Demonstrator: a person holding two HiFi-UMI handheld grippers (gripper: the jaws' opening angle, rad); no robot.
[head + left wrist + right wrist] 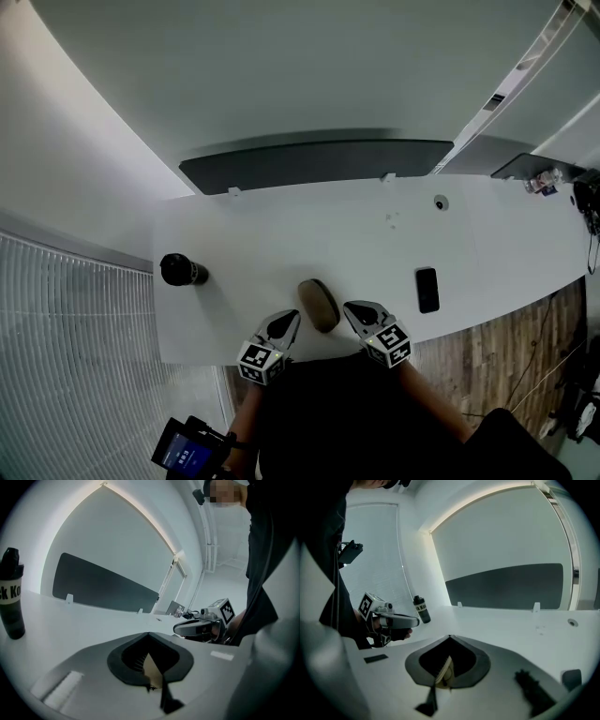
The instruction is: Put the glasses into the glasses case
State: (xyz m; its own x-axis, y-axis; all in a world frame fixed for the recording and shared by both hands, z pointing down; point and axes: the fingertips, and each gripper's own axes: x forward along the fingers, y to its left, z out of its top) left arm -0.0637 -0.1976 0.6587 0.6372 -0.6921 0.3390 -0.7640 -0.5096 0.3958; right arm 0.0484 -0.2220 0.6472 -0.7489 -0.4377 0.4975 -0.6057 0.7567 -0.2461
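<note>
Glasses case (319, 305) lies closed, low centre on the surface (281, 234); no glasses in sight (likely inside). Left gripper (289, 322) and right gripper (354, 311), the 2 shut and empty, flank it. Looks finished: just back away.

Head view looks steeply down — both gripper views skim low across the same table (281, 234).

surface: white table (281, 234) | on it: black bottle (183, 271) | glasses case (319, 305) | phone (427, 289)

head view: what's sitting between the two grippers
The brown glasses case lies on the white table between the left gripper and the right gripper, close to both; the head view shows this.
</note>
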